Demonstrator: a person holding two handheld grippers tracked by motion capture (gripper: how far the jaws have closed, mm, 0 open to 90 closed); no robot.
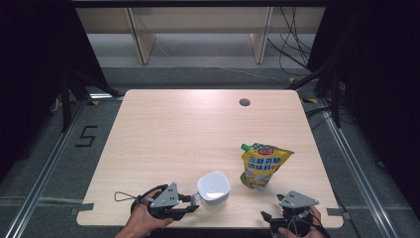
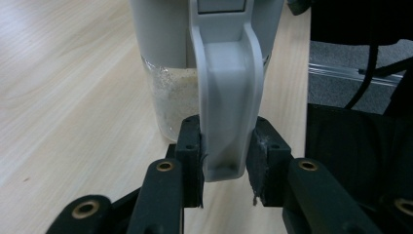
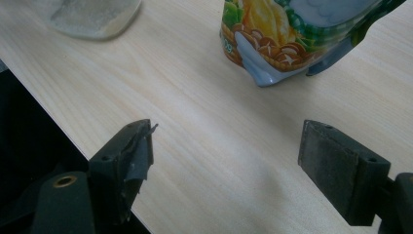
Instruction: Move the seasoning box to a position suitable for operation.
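High view: white lidded jug [image 1: 214, 189] stands upright near the table's [image 1: 163, 134] front edge, centre-right. Left gripper [image 1: 190, 200] comes in from the jug's left, jaws at its handle. Yellow sauce pouch [image 1: 262, 165] stands just right of and behind the jug, apart from it. Right gripper [image 1: 270, 218] sits at the front-right edge, well apart from the jug, near the pouch.

Left gripper view: both pads [image 2: 192, 161] clamp the lower end of the grey handle [image 2: 226, 107], one each side, touching. Jug body sits right ahead, clear lower wall showing pale granules inside. Judgement: rigid plastic, handle stiff, smooth so slightly slippery; moderately light with that fill; contents shift if tilted. Handle is the right hold; gripping higher up the loop would likely steady it better than the tip.

Right gripper view: jaws wide apart, nothing between, over bare wood. Pouch base [image 3: 272, 53] ahead, jug bottom [image 3: 90, 17] far upper left. Pouch looks soft, floppy, prone to tipping.
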